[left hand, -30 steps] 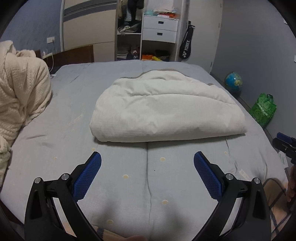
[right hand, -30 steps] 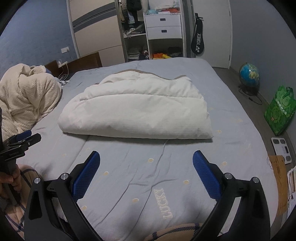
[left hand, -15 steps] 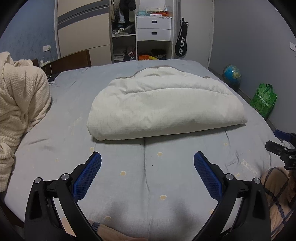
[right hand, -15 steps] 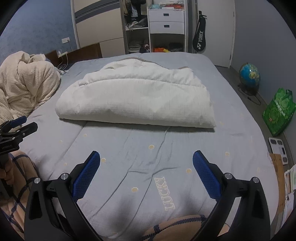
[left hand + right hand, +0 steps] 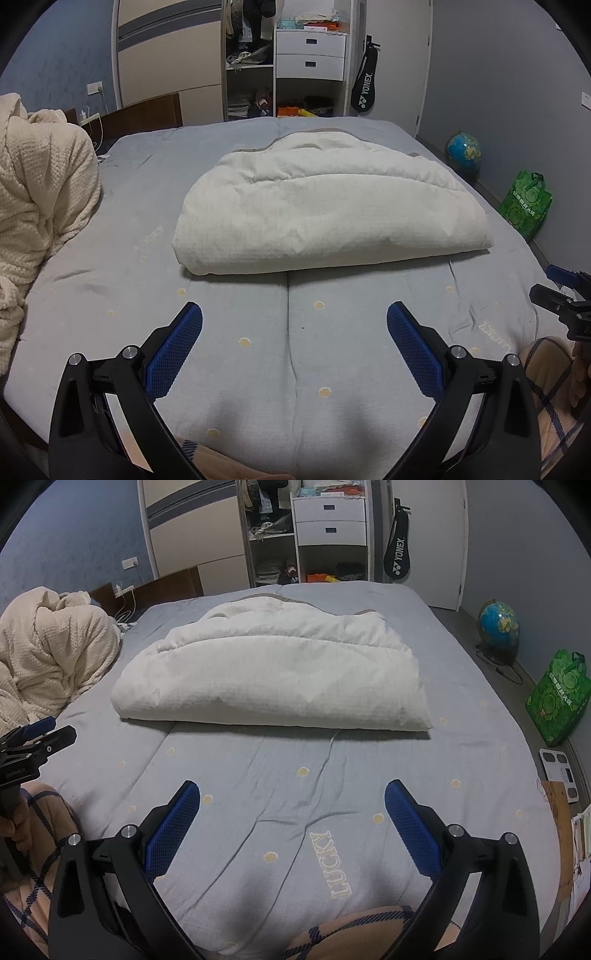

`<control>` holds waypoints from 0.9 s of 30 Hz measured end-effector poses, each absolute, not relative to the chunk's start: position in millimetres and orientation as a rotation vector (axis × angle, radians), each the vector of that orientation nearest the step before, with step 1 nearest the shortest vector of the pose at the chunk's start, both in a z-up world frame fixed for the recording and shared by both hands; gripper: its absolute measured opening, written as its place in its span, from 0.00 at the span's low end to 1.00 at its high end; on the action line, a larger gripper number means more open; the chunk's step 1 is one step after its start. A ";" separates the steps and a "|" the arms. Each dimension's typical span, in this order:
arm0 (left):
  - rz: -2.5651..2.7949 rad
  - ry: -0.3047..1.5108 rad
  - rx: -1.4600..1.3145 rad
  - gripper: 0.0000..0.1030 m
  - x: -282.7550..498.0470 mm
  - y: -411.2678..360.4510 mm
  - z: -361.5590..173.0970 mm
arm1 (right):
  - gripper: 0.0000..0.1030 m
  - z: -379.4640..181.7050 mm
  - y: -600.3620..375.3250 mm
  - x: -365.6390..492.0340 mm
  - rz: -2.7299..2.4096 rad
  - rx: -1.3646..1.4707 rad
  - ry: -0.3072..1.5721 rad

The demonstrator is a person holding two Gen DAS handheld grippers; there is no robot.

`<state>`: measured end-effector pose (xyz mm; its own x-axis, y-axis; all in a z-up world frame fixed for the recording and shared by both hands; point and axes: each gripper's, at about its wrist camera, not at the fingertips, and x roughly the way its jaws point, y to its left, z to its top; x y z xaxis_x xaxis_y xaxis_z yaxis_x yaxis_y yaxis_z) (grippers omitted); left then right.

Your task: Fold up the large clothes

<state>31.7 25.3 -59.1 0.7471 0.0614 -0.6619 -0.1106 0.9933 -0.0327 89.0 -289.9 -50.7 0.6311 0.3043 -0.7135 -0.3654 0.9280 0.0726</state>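
A large white padded garment (image 5: 328,210) lies folded into a thick bundle across the middle of the grey bed (image 5: 288,350); it also shows in the right wrist view (image 5: 273,675). My left gripper (image 5: 294,314) is open and empty, held above the bed's near part, well short of the bundle. My right gripper (image 5: 291,794) is open and empty too, over the sheet near the word LUCKY. Each gripper shows at the edge of the other's view: the right one (image 5: 561,299), the left one (image 5: 33,742).
A cream knitted blanket (image 5: 40,199) is heaped on the bed's left side. A wardrobe and drawers (image 5: 310,55) stand behind the bed. A globe (image 5: 496,626), a green bag (image 5: 557,698) and a scale (image 5: 557,771) lie on the floor to the right.
Both grippers have pulled back and risen a little from the bundle; they stay open. The folded garment has not moved.
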 end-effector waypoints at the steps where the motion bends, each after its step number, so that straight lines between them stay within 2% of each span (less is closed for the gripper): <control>1: 0.093 0.721 -0.072 0.94 31.2 25.6 -59.0 | 0.93 -50.8 -289.9 89.2 0.383 -0.080 0.802; 27: 0.088 0.727 -0.082 0.94 31.9 28.0 -60.1 | 0.93 -52.3 -292.2 91.0 0.376 -0.075 0.810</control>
<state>31.9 28.0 -60.1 0.7439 0.0520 -0.6663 -0.1087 0.9931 -0.0439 91.0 -292.2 -52.3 0.6276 0.2991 -0.7188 -0.3559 0.9313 0.0768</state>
